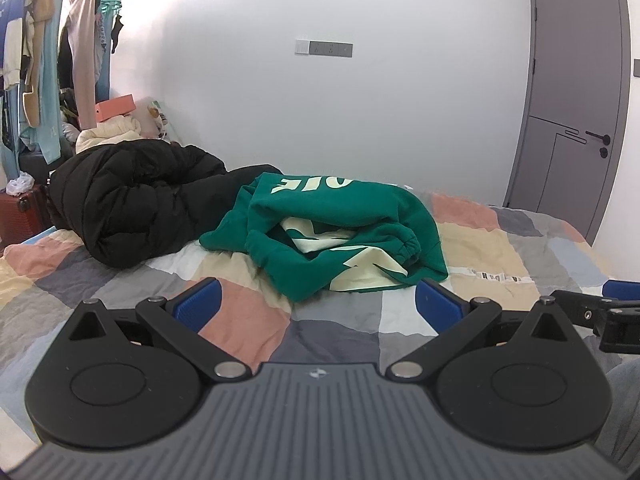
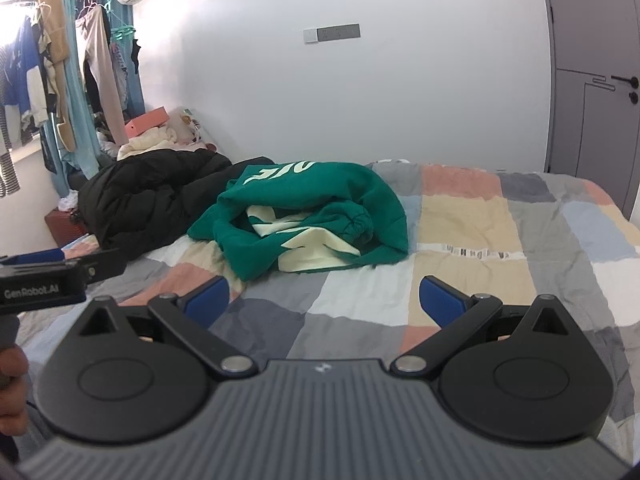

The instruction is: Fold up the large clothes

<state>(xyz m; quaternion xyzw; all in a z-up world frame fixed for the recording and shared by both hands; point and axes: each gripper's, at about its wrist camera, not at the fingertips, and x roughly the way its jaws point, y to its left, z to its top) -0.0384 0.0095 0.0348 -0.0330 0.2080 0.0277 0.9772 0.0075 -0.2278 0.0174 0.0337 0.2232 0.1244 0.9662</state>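
Note:
A green sweatshirt [image 1: 340, 236] with cream lettering lies crumpled on the patchwork bedspread [image 1: 248, 320], and the right wrist view shows the same sweatshirt [image 2: 308, 220] left of centre. My left gripper [image 1: 316, 300] hovers just short of its near edge, open, with nothing between the blue pads [image 1: 198, 306]. My right gripper [image 2: 326, 298] is open and empty too, a little before the garment's front right corner. Each gripper shows at the edge of the other's view.
A black puffer jacket [image 1: 132, 200] is bundled to the left of the sweatshirt, touching it. Behind it sit cream clothes and a pink box [image 1: 116, 108]. Hanging clothes [image 2: 60, 80] fill the far left. A grey door [image 1: 576, 92] stands at the right. A hand [image 2: 12, 384] shows at the left edge.

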